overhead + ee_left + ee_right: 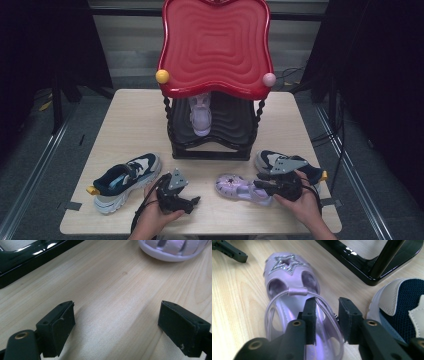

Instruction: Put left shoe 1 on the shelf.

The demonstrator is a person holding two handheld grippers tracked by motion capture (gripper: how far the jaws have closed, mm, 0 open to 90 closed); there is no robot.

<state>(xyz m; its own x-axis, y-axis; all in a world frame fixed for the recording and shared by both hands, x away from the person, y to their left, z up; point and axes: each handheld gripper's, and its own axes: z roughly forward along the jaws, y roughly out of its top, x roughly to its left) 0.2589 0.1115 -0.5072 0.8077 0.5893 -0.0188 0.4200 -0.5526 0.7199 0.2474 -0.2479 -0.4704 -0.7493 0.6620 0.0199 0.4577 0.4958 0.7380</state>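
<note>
The right gripper (327, 322) straddles the lilac sandal's (287, 285) side strap, jaws narrowed but not visibly pinching; a navy sneaker (402, 305) crowds just beside the sandal, black rack (362, 267) beyond; the left gripper (116, 327) gapes, empty.

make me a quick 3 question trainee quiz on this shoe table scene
1. True or false: the left tool has a shoe between its jaws.
2. Which shoe does the right tool straddle? A) purple sandal B) left sneaker C) shoe on the rack
3. Fill in: the rack's top shelf is coloured ____.

Key:
1. False: its jaws stand wide apart over bare table.
2. A: its jaws sit either side of the sandal's side strap.
3. Red.
</note>
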